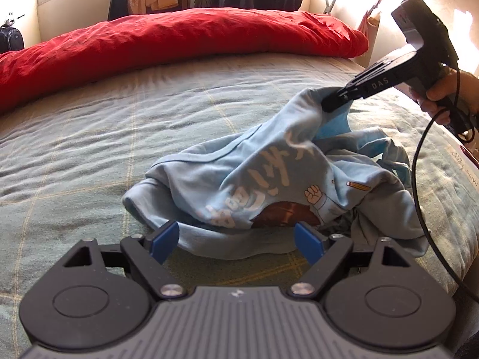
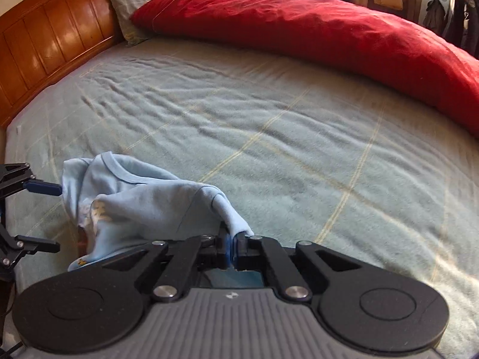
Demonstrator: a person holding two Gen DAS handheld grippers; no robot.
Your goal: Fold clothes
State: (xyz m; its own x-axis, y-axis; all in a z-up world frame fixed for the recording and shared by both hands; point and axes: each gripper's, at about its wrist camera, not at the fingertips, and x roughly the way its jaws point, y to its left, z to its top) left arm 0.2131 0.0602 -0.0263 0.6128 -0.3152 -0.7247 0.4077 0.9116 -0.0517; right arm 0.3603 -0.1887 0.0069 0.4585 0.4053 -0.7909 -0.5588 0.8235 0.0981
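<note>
A light blue shirt (image 1: pixel 254 179) with white lettering and a cartoon print lies crumpled on the bed. My right gripper (image 1: pixel 330 103) is shut on an edge of the shirt and lifts that part above the bed. In the right wrist view the shirt (image 2: pixel 143 200) trails left from the right gripper (image 2: pixel 235 246), whose jaws are closed on the cloth. My left gripper (image 1: pixel 236 242) is open, its blue pads on either side of the shirt's near edge, just above the bed. The left gripper (image 2: pixel 45 217) also shows open at the left edge of the right wrist view.
The bed has a pale green checked sheet (image 2: pixel 284 125). A red duvet (image 1: pixel 179 42) is bunched along the far side. A wooden headboard (image 2: pixel 51 42) and a grey pillow (image 2: pixel 131 6) stand at one end. A black cable (image 1: pixel 419 185) hangs from the right gripper.
</note>
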